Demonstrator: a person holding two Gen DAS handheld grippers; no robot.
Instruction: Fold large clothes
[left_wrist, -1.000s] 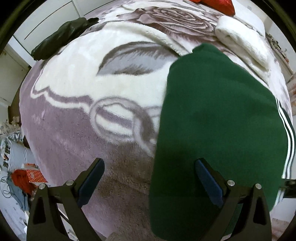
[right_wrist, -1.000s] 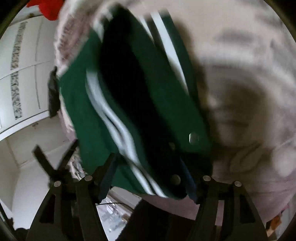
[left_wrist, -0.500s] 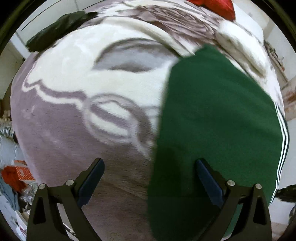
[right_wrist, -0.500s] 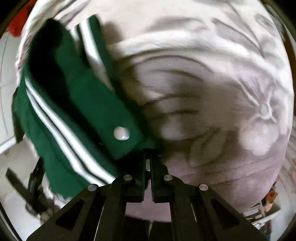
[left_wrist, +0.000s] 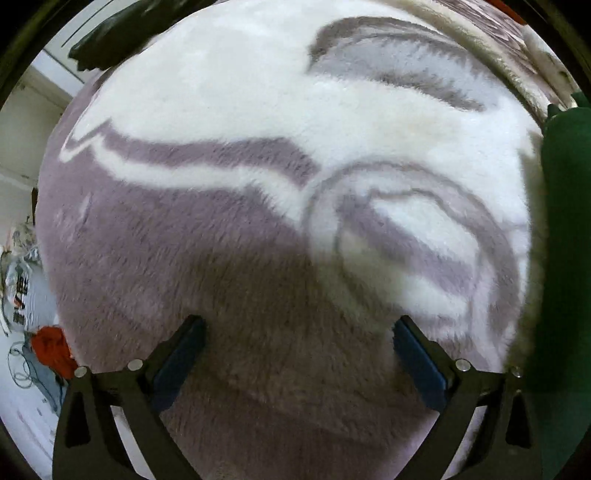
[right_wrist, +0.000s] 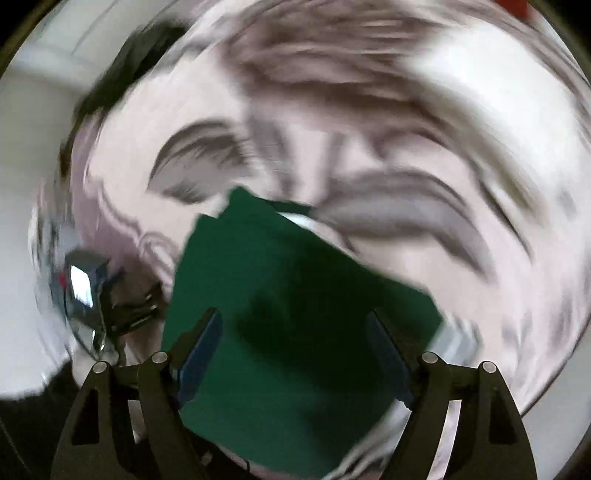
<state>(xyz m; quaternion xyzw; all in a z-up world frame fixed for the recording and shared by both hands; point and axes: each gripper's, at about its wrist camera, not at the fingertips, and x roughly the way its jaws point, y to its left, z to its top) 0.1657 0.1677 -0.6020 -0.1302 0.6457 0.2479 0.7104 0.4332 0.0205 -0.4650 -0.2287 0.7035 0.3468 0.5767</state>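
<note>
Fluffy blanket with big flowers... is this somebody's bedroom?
Probably a bedroom. The plush flowered blanket covers what looks like a bed, a green garment lies on it, and white cupboard doors stand behind.

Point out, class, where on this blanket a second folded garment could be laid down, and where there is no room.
Free: the wide stretch of the blanket under the open left gripper, bordered on the right by the green garment and at the far corner by a dark garment. Crowded: under the open right gripper, where the green garment lies.
</note>
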